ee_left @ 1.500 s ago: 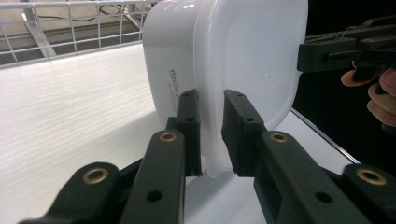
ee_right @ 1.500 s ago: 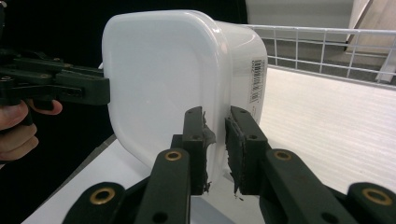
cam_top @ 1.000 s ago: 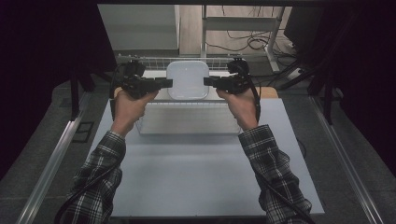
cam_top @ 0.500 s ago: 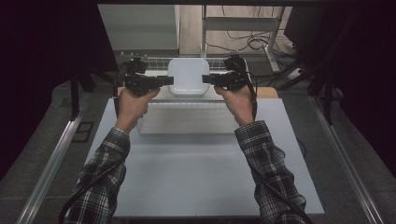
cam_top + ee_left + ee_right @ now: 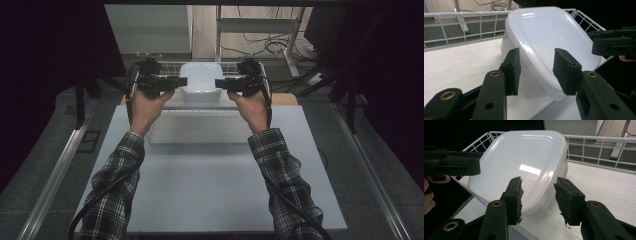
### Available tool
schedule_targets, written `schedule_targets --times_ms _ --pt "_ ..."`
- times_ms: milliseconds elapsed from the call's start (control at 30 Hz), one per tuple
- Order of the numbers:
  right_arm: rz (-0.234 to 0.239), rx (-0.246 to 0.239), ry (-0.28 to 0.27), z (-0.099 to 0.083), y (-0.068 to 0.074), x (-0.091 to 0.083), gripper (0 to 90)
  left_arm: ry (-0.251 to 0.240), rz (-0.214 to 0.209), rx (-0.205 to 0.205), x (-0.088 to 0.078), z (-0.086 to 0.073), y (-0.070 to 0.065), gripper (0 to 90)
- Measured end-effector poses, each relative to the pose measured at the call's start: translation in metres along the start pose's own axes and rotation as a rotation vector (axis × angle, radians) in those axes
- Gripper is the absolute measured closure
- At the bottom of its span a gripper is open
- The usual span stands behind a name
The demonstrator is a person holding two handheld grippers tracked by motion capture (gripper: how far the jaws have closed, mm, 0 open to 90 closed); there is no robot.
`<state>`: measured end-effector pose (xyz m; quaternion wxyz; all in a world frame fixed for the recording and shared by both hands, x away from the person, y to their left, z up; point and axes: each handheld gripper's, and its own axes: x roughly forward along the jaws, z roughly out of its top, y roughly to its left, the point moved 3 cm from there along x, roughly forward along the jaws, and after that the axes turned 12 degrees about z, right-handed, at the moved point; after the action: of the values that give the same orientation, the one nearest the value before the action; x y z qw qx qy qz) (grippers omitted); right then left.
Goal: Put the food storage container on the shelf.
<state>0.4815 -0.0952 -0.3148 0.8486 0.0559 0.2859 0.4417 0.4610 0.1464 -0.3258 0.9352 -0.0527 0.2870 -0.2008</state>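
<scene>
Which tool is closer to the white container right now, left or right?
Roughly level. The left tool sits at the white container's left edge, its open jaws around the rim. The right tool sits at the right edge the same way. Both have just been opening.

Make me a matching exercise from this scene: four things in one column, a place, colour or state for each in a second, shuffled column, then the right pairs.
Things:
1. white container
2. wire basket
3. left gripper
4. sleeve

Descriptions:
A. checked pattern, on the person's forearm
B. white grid walls around a white floor
C. black jaws apart, pads off the container's rim
D. smooth, glossy, rounded corners, set in the basket

Pairs: 1-D, 2-B, 3-C, 4-A
</scene>
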Motion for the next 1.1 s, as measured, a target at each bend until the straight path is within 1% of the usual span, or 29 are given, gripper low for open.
schedule_targets --times_ms 133,200,233,267,300,333,400,467,533,600,667,767,800,900,967,1033,1100 --pt "-0.016 0.011 -0.014 0.002 -0.002 0.002 52.5 -0.032 0.033 -0.003 0.007 0.002 0.001 56.7" --pt "-0.031 0.01 -0.012 0.003 -0.002 0.003 50.3 -0.053 0.025 -0.004 0.01 0.001 0.001 56.7" --pt "-0.038 0.002 -0.009 0.004 -0.002 0.003 49.4 -0.062 0.029 0.009 0.01 0.0 0.001 56.4" --pt "-0.048 -0.009 -0.006 0.004 -0.001 0.003 47.5 -0.067 0.047 0.025 0.009 0.0 0.001 54.9" --pt "-0.054 -0.025 -0.005 0.004 0.0 0.003 44.9 -0.08 0.049 0.031 0.008 0.0 0.001 51.4" --pt "-0.052 -0.043 -0.009 0.004 0.002 0.002 41.6 -0.092 0.03 0.021 0.006 0.0 0.001 47.7" --pt "-0.04 -0.076 -0.016 0.004 0.004 0.001 32.3 -0.09 -0.024 0.004 0.002 0.0 0.003 40.9" --pt "-0.005 -0.093 -0.008 0.002 0.006 0.001 20.6 -0.084 -0.054 0.009 -0.001 -0.001 0.005 34.5" --pt "-0.006 -0.113 0.003 -0.001 0.008 0.002 13.8 -0.072 -0.081 0.017 -0.003 -0.004 0.006 30.1" --pt "-0.014 -0.15 0.019 -0.005 0.01 0.003 6.0 -0.055 -0.11 0.038 -0.005 -0.008 0.007 25.2" --pt "-0.027 -0.186 0.042 -0.01 0.012 0.003 3.4 -0.044 -0.123 0.068 -0.007 -0.012 0.007 22.2" --pt "-0.01 -0.208 0.05 -0.017 0.014 0.001 1.0 -0.033 -0.144 0.108 -0.01 -0.019 0.005 14.8" --pt "-0.002 -0.213 0.047 -0.019 0.014 0.0 0.5 -0.032 -0.144 0.133 -0.011 -0.022 0.004 13.0" --pt "0.019 -0.222 0.039 -0.025 0.016 -0.002 0.1 -0.04 -0.119 0.192 -0.013 -0.029 0.001 10.3" --pt "0.031 -0.229 0.04 -0.029 0.017 -0.002 0.0 -0.048 -0.119 0.214 -0.015 -0.033 -0.002 9.0" --pt "0.035 -0.243 0.043 -0.033 0.018 -0.003 0.0 -0.046 -0.134 0.224 -0.016 -0.038 -0.004 7.5" --pt "0.042 -0.248 0.047 -0.036 0.02 -0.004 0.0 -0.049 -0.141 0.232 -0.018 -0.041 -0.007 7.6"
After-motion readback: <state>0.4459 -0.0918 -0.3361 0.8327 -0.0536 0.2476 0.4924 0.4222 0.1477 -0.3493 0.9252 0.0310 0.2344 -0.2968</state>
